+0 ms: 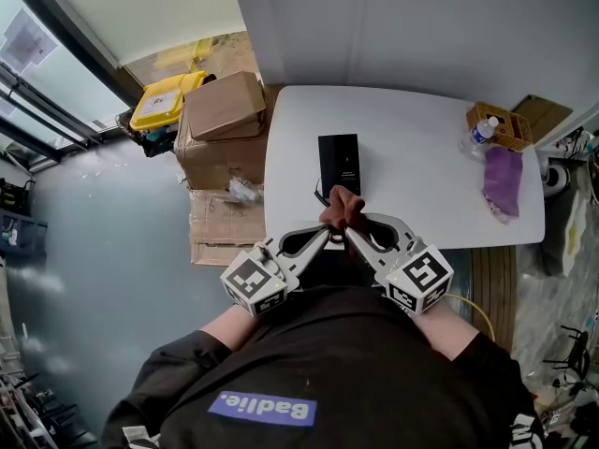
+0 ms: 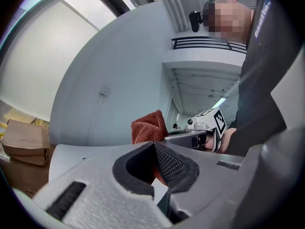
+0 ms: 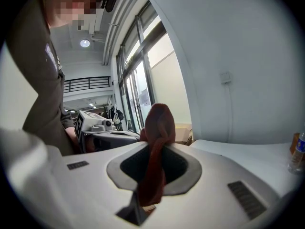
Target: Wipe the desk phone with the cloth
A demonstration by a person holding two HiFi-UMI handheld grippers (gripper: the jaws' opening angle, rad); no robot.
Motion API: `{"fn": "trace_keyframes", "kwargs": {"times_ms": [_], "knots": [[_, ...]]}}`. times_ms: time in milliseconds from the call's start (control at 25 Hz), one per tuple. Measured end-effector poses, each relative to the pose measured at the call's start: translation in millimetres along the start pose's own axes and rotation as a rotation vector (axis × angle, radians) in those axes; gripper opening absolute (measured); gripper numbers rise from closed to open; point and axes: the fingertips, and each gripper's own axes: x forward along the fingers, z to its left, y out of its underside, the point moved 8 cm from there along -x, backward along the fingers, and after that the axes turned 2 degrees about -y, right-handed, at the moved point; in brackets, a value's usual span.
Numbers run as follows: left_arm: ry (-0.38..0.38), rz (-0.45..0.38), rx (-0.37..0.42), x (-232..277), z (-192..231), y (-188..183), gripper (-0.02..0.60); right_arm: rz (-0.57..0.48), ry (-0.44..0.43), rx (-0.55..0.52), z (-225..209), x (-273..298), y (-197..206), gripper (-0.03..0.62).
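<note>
Left gripper [image 1: 326, 231] and right gripper [image 1: 355, 233] both pinched the cloth [image 1: 343, 208] beside the desk phone [image 1: 339, 164]; wiping seemed unstarted; cloth needed lowering onto it.

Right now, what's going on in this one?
A person holds a gripper in each hand at the near edge of the white table. The left gripper and right gripper are both shut on the same reddish-brown cloth, bunched upright between their fingers. It sits just in front of the black desk phone; whether it touches the phone can't be told.
</note>
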Motion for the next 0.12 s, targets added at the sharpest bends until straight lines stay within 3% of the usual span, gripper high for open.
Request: {"fn": "trace_keyframes", "kwargs": {"times_ms": [120], "knots": [[0.003, 0.005, -0.001, -0.7, -2.7, 1.4, 0.015, 0.000, 0.004, 0.003, 1.0, -2.2, 1.3, 0.071]]}}
